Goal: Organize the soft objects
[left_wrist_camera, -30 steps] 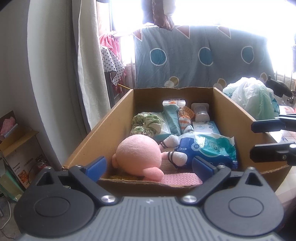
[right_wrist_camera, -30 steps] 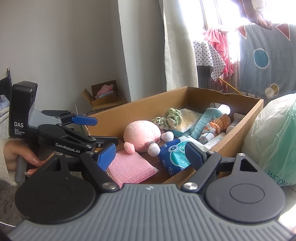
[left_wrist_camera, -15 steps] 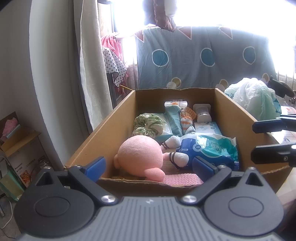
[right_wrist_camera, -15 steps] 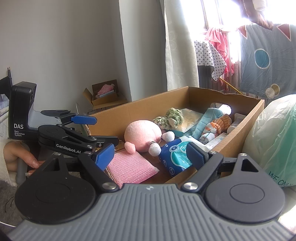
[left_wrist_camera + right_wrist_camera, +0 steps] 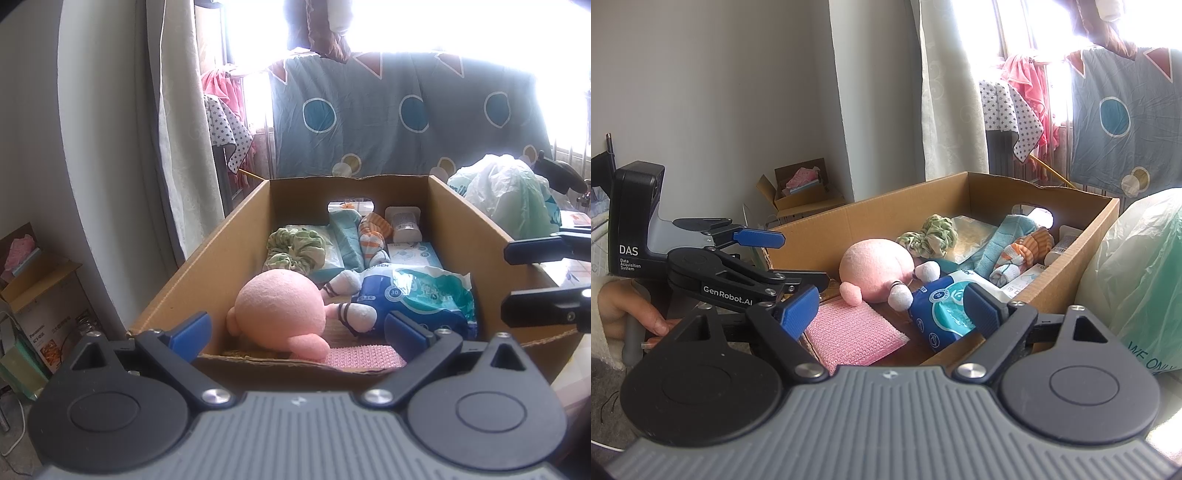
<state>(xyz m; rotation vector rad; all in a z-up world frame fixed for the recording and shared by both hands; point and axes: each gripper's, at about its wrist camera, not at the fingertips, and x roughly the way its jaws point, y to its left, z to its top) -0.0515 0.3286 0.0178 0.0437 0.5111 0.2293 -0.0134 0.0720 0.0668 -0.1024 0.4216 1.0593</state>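
A cardboard box (image 5: 207, 258) (image 5: 871, 218) holds soft things: a pink round plush (image 5: 280, 306) (image 5: 875, 267), a pink knitted cloth (image 5: 362, 358) (image 5: 849, 338), a blue tissue pack (image 5: 424, 299) (image 5: 942, 306), a green scrunchie (image 5: 295, 249) (image 5: 931, 234), a teal cloth (image 5: 347, 232) and an orange striped sock (image 5: 373, 236) (image 5: 1023, 251). My left gripper (image 5: 297, 332) hovers open at the box's near edge, nothing between its fingers. My right gripper (image 5: 890, 314) is open too, above the box's near right corner and empty. In the right wrist view the left gripper (image 5: 772, 258) shows from the side, a hand on its handle.
A pale green plastic bag (image 5: 506, 199) (image 5: 1137, 280) bulges right of the box. A curtain (image 5: 184, 129) and a grey wall stand left. A blue sheet with circles (image 5: 406, 118) hangs behind. Small cardboard boxes (image 5: 801, 188) sit on the floor at left.
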